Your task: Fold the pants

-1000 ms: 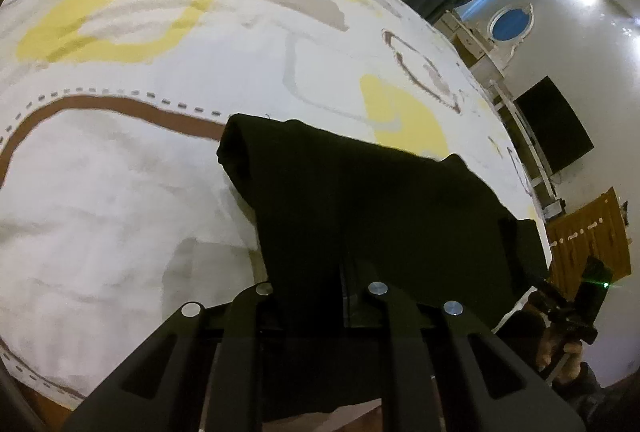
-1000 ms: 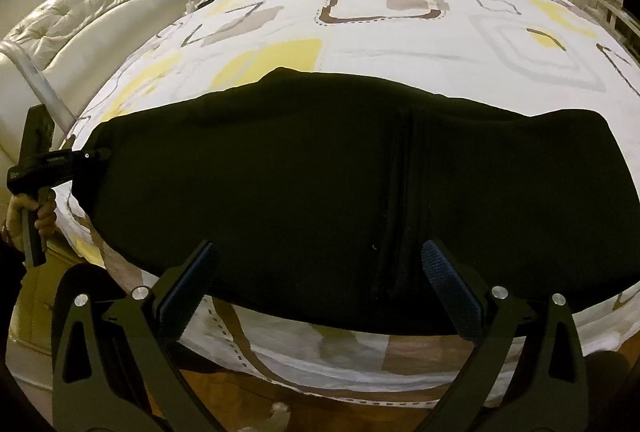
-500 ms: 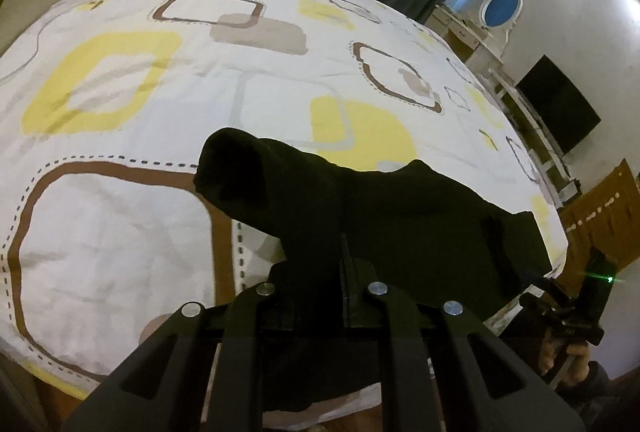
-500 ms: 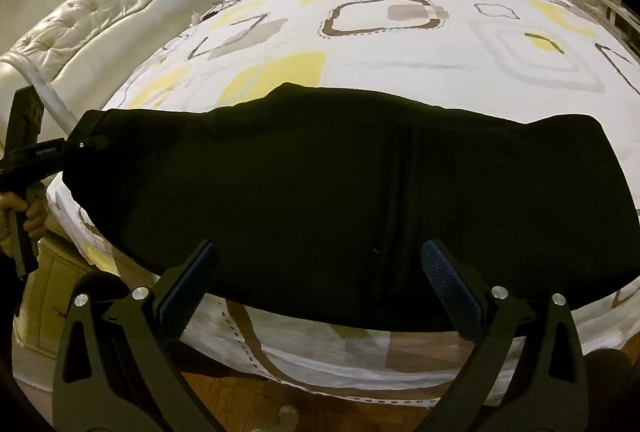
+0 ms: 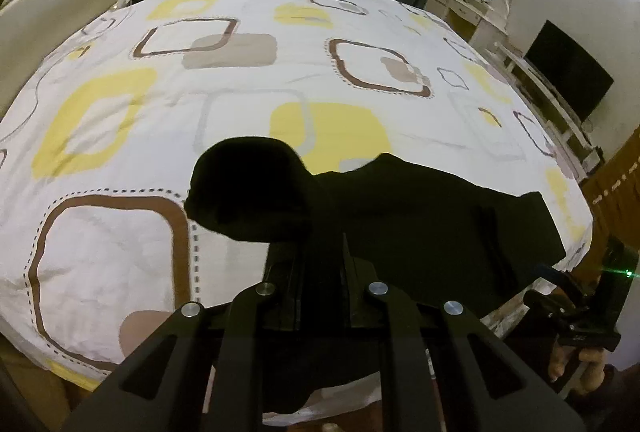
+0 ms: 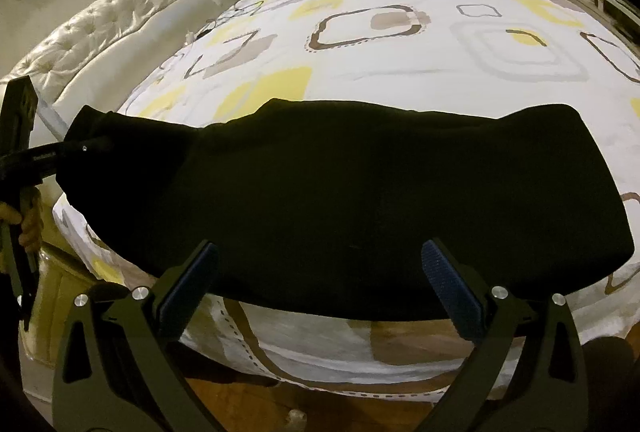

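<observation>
White bedspread [image 6: 440, 44] with yellow and brown squares covers the whole bed, and the black pants [image 6: 340, 192] are spread in a wide band across its near edge, sitting on the sheet with the front hem just short of where the cover drops over the side.

Left end of the pants is bunched and lifted off the bed, because the left gripper [image 5: 344, 256] is clamped tight on that corner. In the left wrist view the fabric [image 5: 420, 216] runs straight into the closed fingers, with a rounded fold of cloth puffing up just ahead of them. From the other camera you can see that same gripper [image 6: 86, 146] poking into the pants' left edge.

Right gripper [image 6: 320, 272] is spread wide and holding nothing. Its blue-padded fingertips [image 6: 444, 272] hang just in front of the near hem, roughly mid-width of the pants, apart from the cloth as far as I can tell.
</observation>
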Demonstrator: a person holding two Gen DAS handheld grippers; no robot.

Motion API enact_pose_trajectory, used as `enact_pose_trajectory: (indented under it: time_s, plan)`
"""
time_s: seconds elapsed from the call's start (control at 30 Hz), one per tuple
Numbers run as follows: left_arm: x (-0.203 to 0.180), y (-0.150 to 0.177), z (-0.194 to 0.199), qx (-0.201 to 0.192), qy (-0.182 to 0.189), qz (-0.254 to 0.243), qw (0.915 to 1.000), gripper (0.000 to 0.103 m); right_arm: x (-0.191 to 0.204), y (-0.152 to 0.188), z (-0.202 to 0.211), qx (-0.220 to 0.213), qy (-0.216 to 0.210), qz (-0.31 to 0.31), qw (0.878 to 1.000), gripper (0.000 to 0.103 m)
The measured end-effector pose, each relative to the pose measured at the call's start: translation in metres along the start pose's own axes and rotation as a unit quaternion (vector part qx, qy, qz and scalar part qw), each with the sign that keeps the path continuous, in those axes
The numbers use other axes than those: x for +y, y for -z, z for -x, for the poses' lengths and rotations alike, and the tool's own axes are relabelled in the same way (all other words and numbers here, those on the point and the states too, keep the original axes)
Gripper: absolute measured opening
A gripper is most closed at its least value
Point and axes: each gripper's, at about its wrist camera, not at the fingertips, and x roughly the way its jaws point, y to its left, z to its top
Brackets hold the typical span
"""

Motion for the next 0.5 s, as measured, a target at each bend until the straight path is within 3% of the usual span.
enact_pose_trajectory:
  time_s: [0.5]
  plan:
    - [-0.068,-0.005,-0.018,0.009,-0.039,-0.033,0.9987,0.013,-0.032,0.008,0.02,-0.022,-0.007,-0.046,0.999,0.101]
